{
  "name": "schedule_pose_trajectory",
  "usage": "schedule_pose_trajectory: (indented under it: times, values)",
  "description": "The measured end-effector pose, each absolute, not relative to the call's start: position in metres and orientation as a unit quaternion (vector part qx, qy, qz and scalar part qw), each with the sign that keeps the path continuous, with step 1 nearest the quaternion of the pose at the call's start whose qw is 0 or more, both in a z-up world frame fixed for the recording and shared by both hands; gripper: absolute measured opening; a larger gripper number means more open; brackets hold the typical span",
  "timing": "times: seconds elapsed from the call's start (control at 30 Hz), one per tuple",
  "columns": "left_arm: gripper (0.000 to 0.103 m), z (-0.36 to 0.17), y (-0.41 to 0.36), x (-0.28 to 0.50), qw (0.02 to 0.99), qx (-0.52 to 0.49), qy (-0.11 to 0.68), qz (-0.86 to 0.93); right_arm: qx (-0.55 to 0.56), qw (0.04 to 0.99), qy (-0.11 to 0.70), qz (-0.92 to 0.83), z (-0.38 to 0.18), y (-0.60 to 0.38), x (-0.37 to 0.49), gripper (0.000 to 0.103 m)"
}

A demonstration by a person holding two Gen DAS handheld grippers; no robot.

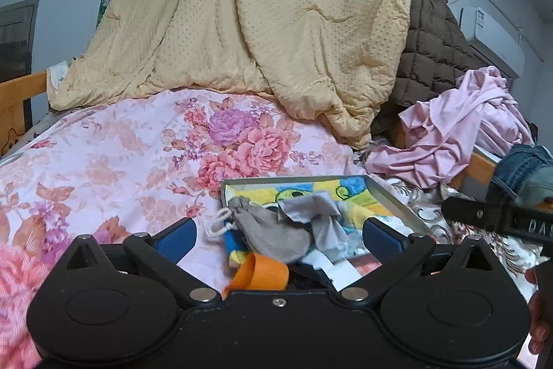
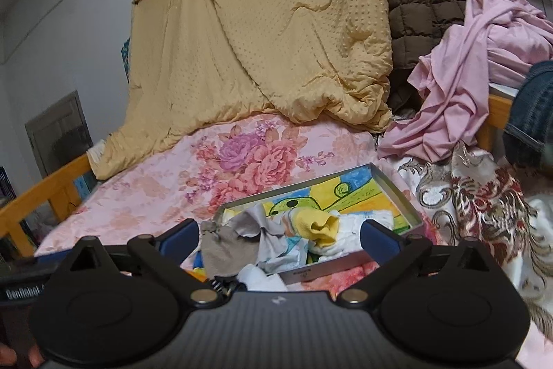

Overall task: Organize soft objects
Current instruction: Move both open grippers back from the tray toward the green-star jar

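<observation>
A shallow grey tray (image 1: 390,196) with a colourful drawing inside lies on the floral bed; it also shows in the right wrist view (image 2: 397,192). In it are a grey drawstring pouch (image 1: 273,230), a light grey cloth (image 1: 321,220) and, in the right wrist view, a yellow and white sock (image 2: 321,225), the pouch (image 2: 226,249) and the cloth (image 2: 266,230). An orange ring (image 1: 264,272) lies at the tray's near edge. My left gripper (image 1: 280,236) is open just in front of the pouch. My right gripper (image 2: 281,236) is open just in front of the tray, holding nothing.
A yellow quilt (image 1: 259,23) hangs behind the bed. A brown quilted jacket (image 1: 435,57) and a heap of pink cloth (image 1: 459,127) lie at the right, with jeans (image 1: 522,172) beyond. A patterned blanket (image 2: 484,196) lies right of the tray. Wooden bed rail (image 2: 45,192) at left.
</observation>
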State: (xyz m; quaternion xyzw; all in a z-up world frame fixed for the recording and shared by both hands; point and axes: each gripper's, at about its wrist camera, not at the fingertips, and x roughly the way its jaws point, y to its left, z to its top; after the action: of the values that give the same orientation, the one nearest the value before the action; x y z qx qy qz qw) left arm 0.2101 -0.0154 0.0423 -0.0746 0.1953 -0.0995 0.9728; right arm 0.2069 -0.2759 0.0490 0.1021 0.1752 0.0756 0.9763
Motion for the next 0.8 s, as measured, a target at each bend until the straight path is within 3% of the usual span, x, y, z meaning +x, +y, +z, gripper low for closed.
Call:
schedule_pose_trajectory:
  times: [0.8]
  values:
    - [0.102,0.021,-0.004,0.119,0.963,-0.096,0.234,-0.097,0.089,0.975,0.197,0.046,0.036,-0.278,0.112,0.102]
